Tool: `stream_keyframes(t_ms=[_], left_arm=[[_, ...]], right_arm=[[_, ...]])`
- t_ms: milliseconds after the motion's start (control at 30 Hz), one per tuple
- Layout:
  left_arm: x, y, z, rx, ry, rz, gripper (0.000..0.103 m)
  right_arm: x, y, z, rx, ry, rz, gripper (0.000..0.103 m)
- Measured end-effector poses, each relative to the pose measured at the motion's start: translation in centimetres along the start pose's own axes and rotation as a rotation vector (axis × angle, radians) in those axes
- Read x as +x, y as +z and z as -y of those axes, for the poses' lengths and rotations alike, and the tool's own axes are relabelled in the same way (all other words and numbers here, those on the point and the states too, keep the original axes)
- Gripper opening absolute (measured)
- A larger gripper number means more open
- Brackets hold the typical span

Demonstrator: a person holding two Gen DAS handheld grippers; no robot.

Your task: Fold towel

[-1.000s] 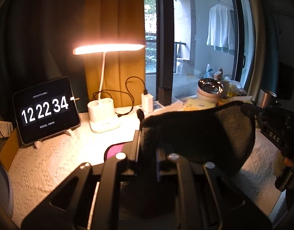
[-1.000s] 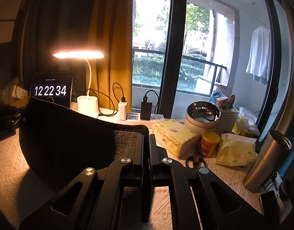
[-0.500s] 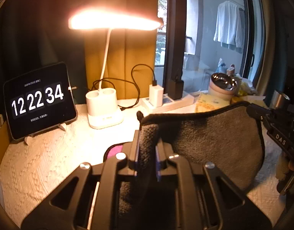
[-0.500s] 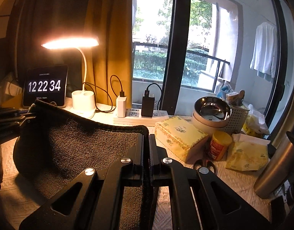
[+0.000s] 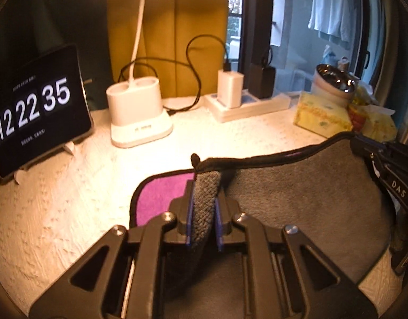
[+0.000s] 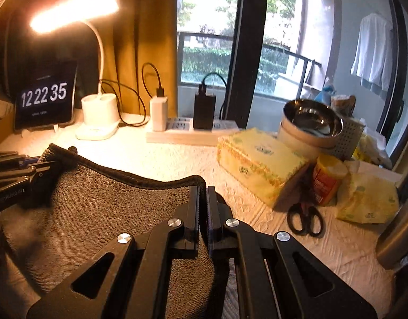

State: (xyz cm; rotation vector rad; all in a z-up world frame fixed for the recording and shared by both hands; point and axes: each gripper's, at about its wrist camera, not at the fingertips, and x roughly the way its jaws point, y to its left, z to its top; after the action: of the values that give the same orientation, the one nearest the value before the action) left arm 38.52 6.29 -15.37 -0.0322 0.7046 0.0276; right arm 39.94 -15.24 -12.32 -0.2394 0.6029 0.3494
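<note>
The towel point(image 5: 297, 199) is dark grey with a black hem and a magenta underside point(image 5: 164, 194). It also shows in the right wrist view point(image 6: 102, 207). My left gripper point(image 5: 205, 186) is shut on one folded corner of it. My right gripper point(image 6: 203, 191) is shut on the other corner at the hem. The towel hangs stretched between the two grippers, low over the white tablecloth point(image 5: 71, 186). Each gripper shows at the edge of the other's view: the right one point(image 5: 384, 164) and the left one point(image 6: 20, 167).
At the back stand a clock tablet point(image 5: 36, 109), a white lamp base point(image 5: 137, 114) and a power strip with chargers point(image 6: 188, 130). To the right are a tissue pack point(image 6: 257, 162), a steel bowl point(image 6: 312, 125), a can point(image 6: 326, 178), scissors point(image 6: 305, 220) and a metal flask point(image 6: 398, 234).
Both grippers have moved forward and down toward the table with the towel. The lamp head has left the left view, and the magenta underside shows more. The clock reads 35.
</note>
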Motion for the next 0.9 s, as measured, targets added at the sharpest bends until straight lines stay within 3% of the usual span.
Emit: stream_keyframes(t_ms=[300,533,667,767,833,900], left_arm=[[0.5,1.0,-0.3,-0.018,0.024,0.009,0.015],[3.2,0.7,-0.7,-0.040,0.035,-0.128,0.018],[3.2,0.8,-0.7,-0.046,0.041,-0.137,0.024],[3.4,0.7,-0.9,-0.053,0.049,-0.164,0.034],[3.5,0.7,-1.1,-0.054,0.075,-0.172,0.051],[3.6,0.7,-1.4,-0.059,0.088,-0.178,0.058]], right_arm=[[2.3,0.9,-0.4,-0.012,-0.032,-0.052,0.005],[4.8,0.8,-0.3,-0.005,-0.042,-0.158,0.005],[5.6,0.8,-0.2,0.000,-0.044,-0.199,0.005],[6.1,0.7,-0.3,-0.008,-0.050,-0.229,0.005],[6.4,0.6,-0.4,-0.014,-0.056,-0.248,0.006],[6.6,0.5,-0.5,-0.016,-0.063,-0.260,0.007]])
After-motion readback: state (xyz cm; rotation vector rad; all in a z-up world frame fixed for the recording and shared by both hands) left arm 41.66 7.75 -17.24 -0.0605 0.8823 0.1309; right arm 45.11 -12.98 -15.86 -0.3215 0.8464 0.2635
